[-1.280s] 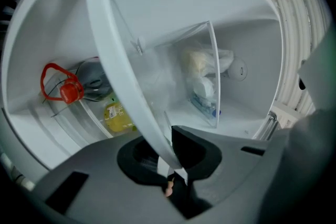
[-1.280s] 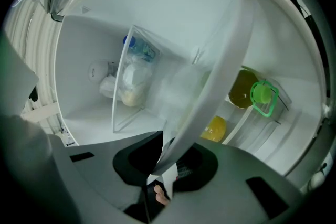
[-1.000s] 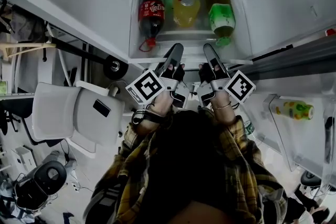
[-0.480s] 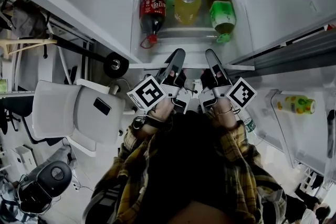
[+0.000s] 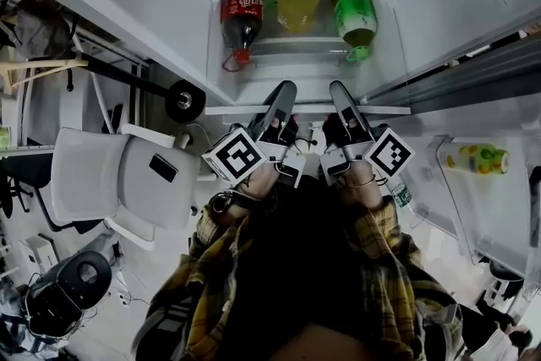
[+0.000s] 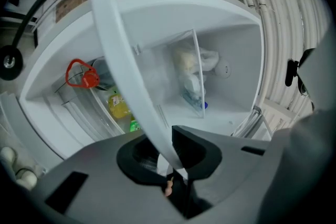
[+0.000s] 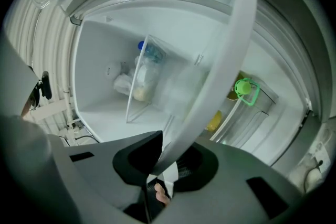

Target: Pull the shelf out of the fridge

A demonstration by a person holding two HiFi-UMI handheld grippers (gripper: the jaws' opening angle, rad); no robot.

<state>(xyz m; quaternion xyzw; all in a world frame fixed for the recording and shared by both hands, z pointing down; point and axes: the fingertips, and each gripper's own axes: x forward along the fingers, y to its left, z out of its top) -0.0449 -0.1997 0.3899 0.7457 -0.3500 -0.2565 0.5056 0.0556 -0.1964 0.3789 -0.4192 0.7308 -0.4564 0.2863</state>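
both hands on the job: my left gripper [image 5: 281,97] and right gripper [image 5: 342,97] are each clamped on the smooth white plastic front rim of the clear glass fridge shelf [image 5: 308,108]. the shelf lies at 12 o'clock in the head view, above a red-capped cola bottle [image 5: 241,17]. i judge the grip done and the pull barely begun, since most of the flat pane sits inside the white cabinet.

White-edged shelf [image 5: 230,109]; beyond shelf, red-labelled cola [image 5: 242,13], yellow bottle [image 5: 298,6], green bottle [image 5: 355,17]; yellow plaid sleeves [image 5: 390,259].
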